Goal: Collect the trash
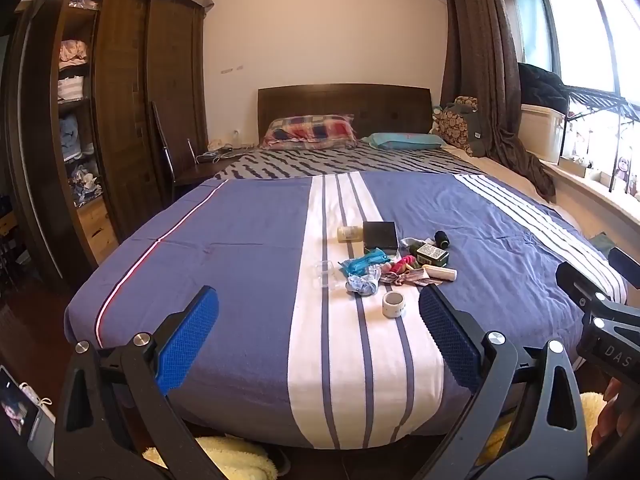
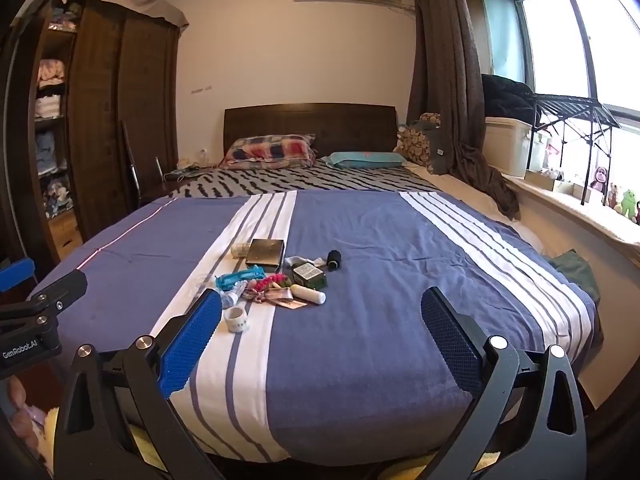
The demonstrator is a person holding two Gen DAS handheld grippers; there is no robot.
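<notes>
Left gripper (image 1: 319, 332) and right gripper (image 2: 321, 334) hover above the bed's foot (image 1: 240, 240), fingers spread wide and empty. Small clutter, including a tape roll (image 1: 393, 304), lies on the striped bedspread (image 2: 400, 340).

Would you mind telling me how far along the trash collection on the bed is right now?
Nothing looks collected yet. The left gripper and right gripper are both open and empty, short of the pile. Still lying on the bedspread: the tape roll, white tube, teal wrapper, dark box and the rest.
</notes>
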